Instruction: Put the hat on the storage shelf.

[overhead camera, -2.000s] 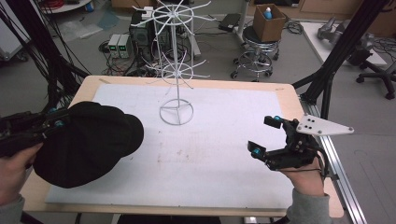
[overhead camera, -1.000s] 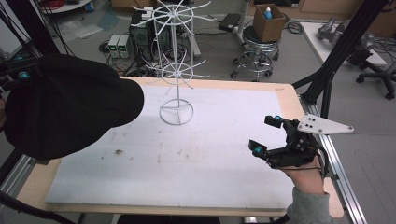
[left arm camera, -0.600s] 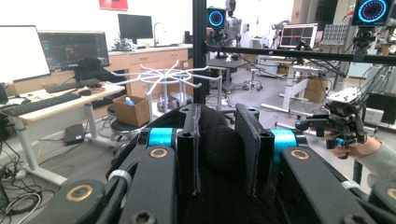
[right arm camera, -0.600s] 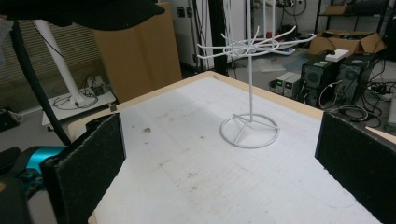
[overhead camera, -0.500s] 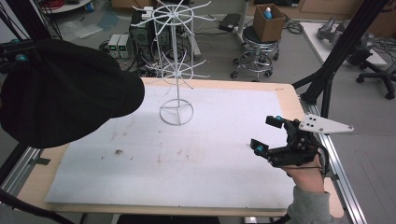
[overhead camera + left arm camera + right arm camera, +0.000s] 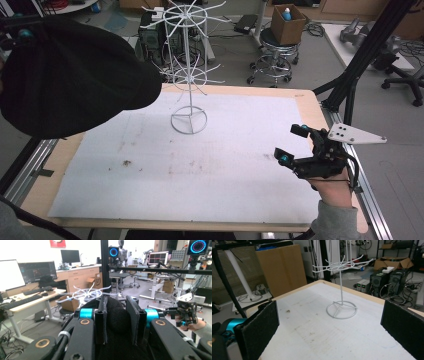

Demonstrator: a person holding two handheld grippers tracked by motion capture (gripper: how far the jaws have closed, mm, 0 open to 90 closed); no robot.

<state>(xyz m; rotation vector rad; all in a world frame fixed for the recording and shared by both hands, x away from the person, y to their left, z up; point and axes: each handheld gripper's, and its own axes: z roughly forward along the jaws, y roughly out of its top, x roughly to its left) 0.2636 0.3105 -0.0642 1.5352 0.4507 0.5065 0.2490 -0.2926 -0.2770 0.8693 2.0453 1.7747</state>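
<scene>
A black cap (image 6: 70, 80) is held aloft in the left tongs (image 6: 117, 322), off the desk (image 6: 300, 100).

The cap's fabric is clamped between the left tongs' pads, and the cap is seen at the upper left of the high view, beside the white wire rack (image 6: 188, 65). The right tongs (image 6: 292, 145) are kept wide apart, with nothing between them, low over the desk's right edge and aimed toward the rack's base.

A white mat (image 6: 210, 170) covers the wooden table (image 6: 310, 102); a stool (image 6: 274, 55) stands beyond it.
</scene>
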